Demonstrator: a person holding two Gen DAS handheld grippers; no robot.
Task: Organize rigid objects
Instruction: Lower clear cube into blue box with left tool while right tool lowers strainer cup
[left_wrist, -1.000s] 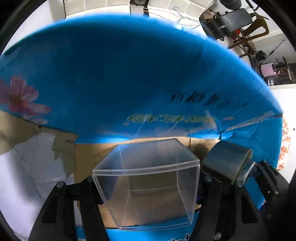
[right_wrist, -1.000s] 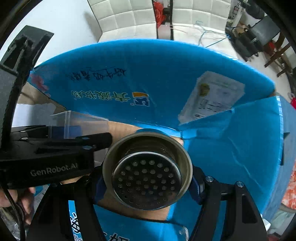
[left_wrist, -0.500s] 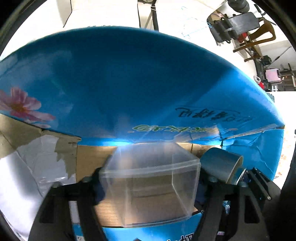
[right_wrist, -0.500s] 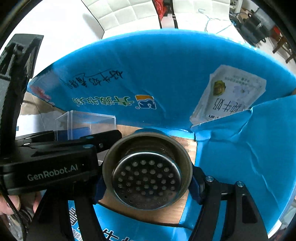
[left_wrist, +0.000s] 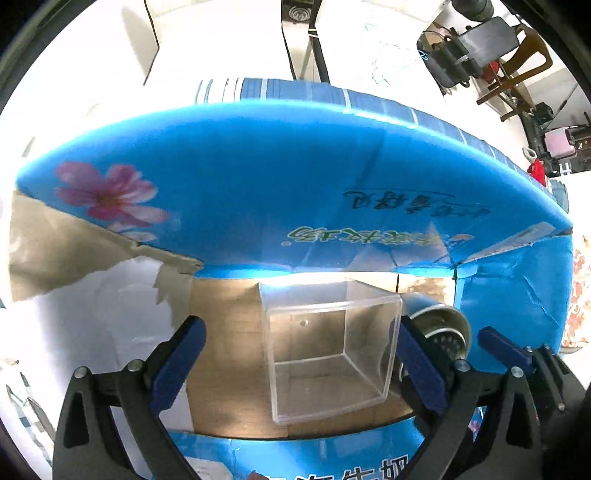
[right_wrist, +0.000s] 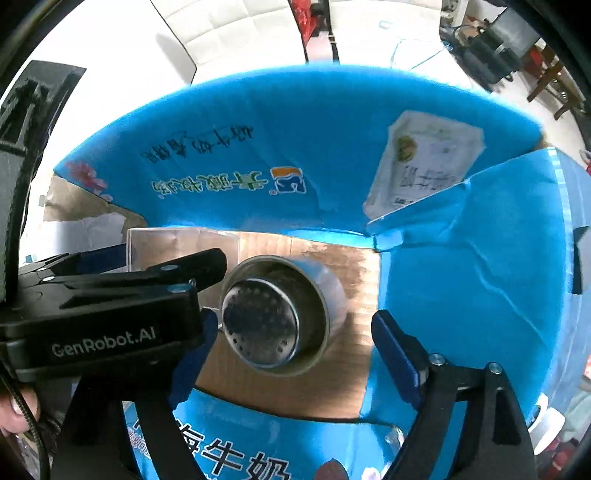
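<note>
Left wrist view is showing both grippers' fingers (left_wrist: 177, 362) spread around a stiff, slippery clear plastic cube box (left_wrist: 328, 343) and perforated metal cylinder (right_wrist: 277, 314), best regripped across flat walls.

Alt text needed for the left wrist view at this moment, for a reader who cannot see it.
A clear plastic box sits on the brown floor of a blue cardboard carton, between the wide-open fingers of the left gripper and not gripped. A metal strainer cup lies on its side just right of it.
</note>
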